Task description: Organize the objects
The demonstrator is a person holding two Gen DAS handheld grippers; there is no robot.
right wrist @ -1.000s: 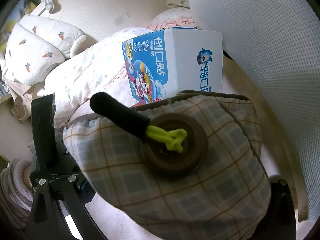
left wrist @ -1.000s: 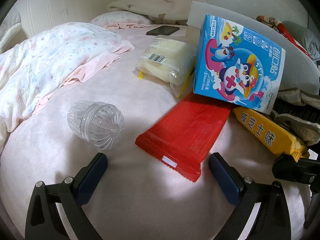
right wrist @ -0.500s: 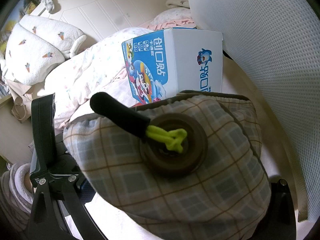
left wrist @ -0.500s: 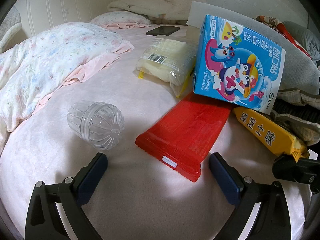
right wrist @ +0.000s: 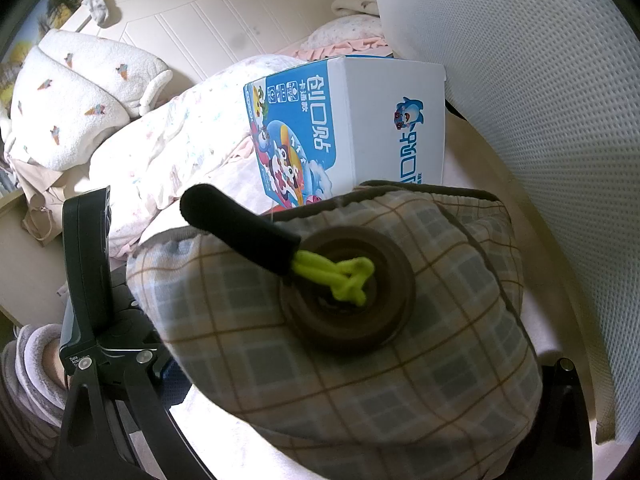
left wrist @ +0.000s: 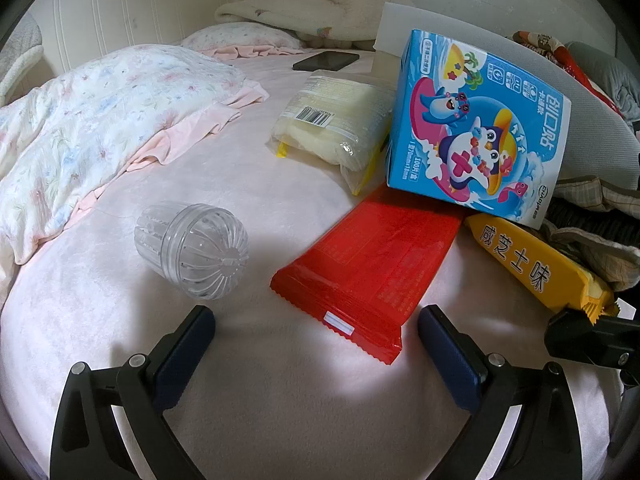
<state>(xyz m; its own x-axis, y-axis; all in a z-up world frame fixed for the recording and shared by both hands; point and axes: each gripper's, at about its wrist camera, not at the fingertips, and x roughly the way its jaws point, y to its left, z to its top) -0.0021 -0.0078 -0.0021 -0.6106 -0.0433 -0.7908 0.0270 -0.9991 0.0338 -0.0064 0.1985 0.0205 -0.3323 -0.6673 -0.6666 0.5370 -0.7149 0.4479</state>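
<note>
Fingers (left wrist: 188, 340) of the left gripper (left wrist: 316, 344) are held wide apart, with the red packet (left wrist: 368, 276) lying just ahead between them, its long axis running away rightward under the blue box (left wrist: 476, 132).

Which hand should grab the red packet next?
Left. The left gripper is open and empty with the red packet right before its fingers, while the plaid pouch fills the right gripper's view.

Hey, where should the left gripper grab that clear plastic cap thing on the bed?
Probably across the ribbed round body of the clear cap, coming down from above. It lies on its side, domed end toward the left gripper, with bare blanket on both sides for the open jaws.
</note>
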